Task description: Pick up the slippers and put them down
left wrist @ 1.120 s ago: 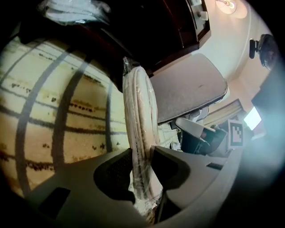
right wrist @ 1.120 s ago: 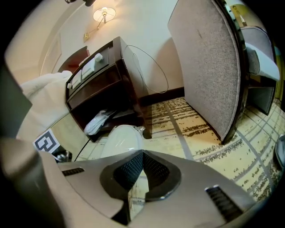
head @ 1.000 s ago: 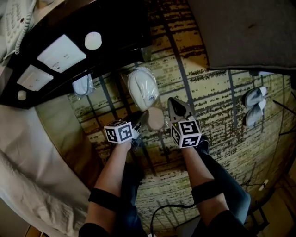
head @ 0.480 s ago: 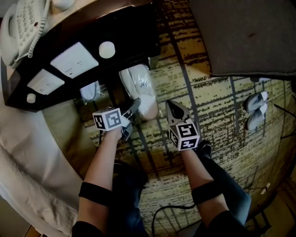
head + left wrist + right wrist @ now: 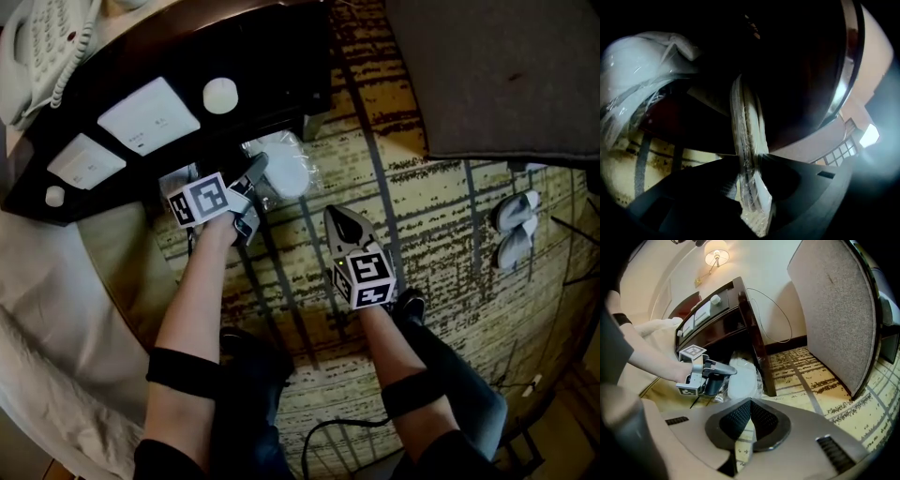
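Observation:
A white pair of slippers in clear plastic wrap [image 5: 284,171] hangs just above the patterned carpet, at the foot of the dark nightstand [image 5: 272,56]. My left gripper [image 5: 255,178] is shut on the pack's edge; in the left gripper view the thin pack [image 5: 747,140] runs up from between the jaws. A second wrapped pack [image 5: 178,183] lies under the nightstand, to the left [image 5: 637,75]. My right gripper [image 5: 330,216] is shut and holds nothing, hovering over the carpet right of the pack. In the right gripper view my left gripper [image 5: 725,370] and the slippers [image 5: 743,380] show beside the nightstand leg.
A white telephone [image 5: 37,37], cards and a round white object [image 5: 220,94] sit on the nightstand. White bedding [image 5: 56,309] fills the left. A grey upholstered panel [image 5: 506,66] stands at the upper right. Another pair of slippers [image 5: 516,220] lies on the carpet far right.
My left gripper has carried the wrapped slippers up and to the left, toward the nightstand's underside. The right gripper has drifted slightly left and stays shut.

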